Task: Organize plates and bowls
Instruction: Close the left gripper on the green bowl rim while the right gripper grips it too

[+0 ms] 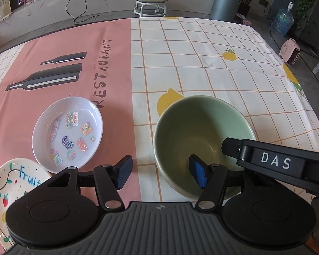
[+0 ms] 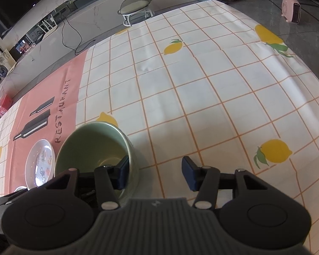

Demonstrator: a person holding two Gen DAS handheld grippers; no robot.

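- Straddling green bowl (image 1: 202, 140) rim on the checked cloth (image 1: 202, 53): left gripper (image 1: 161, 173) & right gripper (image 2: 157, 175) both spread, nothing pinched yet.
- Looks like each has 1 pad inside; shut evenly, lift level.
- Sticker plate (image 1: 68, 133) just beside, w/ fruit plate (image 1: 12, 189).

Glossy glazed green ceramic bowl (image 1: 204, 140), smooth shiny white sticker plate (image 1: 67, 133), glossy hand-painted fruit plate (image 1: 12, 182), matt creased printed tablecloth (image 2: 202, 80), matt black plastic left gripper (image 1: 160, 173) with ribbed blue rubbery pads (image 1: 123, 171)
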